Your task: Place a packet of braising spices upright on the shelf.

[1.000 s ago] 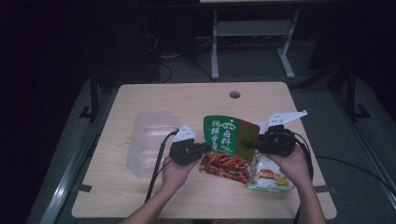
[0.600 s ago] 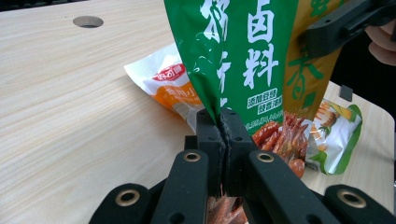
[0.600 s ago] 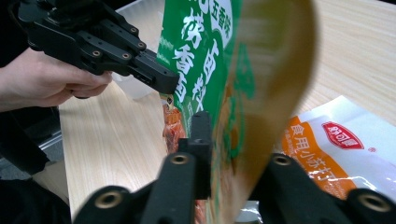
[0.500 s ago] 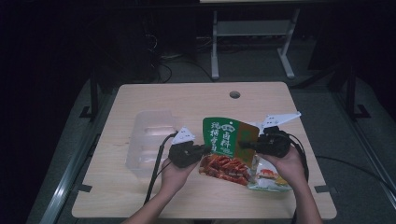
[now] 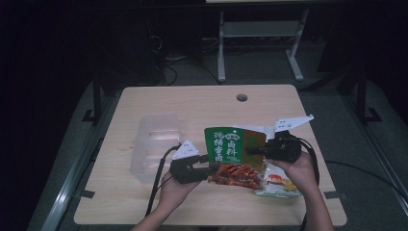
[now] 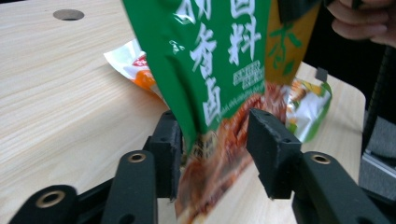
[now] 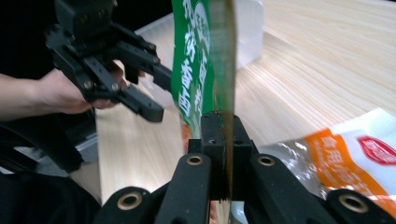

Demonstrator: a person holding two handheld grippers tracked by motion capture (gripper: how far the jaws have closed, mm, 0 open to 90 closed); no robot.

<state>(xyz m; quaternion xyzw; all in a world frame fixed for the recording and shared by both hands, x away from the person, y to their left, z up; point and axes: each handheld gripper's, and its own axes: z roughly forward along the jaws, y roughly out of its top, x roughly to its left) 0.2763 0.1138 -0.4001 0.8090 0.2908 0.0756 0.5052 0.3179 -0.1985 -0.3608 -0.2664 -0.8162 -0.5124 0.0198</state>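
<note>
The pale wooden counter point(image 5: 159, 202) has a straight grain and a round cable hole point(image 5: 242, 97) near its far edge. It stands in a dark room on a grey floor, with a white metal stand point(image 5: 255, 36) behind it and black cables lying around.

A clear plastic box point(image 5: 156, 144) sits on the left part of the counter, well apart from the right hand.

The green and orange printed foil sachet with white lettering and a picture of red food point(image 5: 235, 156) hangs above the counter's near right part, between the two hands. It stands roughly upright, long axis running top to bottom, green lettered end up and red pictured end down towards the counter. Its broad face looks back at the person.

The right tool point(image 5: 251, 150) is clamped tight on the sachet's orange side edge and carries it; in the right gripper view point(image 7: 222, 135) the foil is pinched flat between the closed jaws.

The left tool point(image 5: 208, 166) has just been opening. In the left gripper view point(image 6: 214, 147) its jaws stand moderately apart with the sachet's lower part between them; the left jaw lies just against the foil, the right one apart from it.

A white and orange printed food pouch point(image 5: 276, 185) lies flat on the counter under the right hand, just beside the hanging sachet.
</note>
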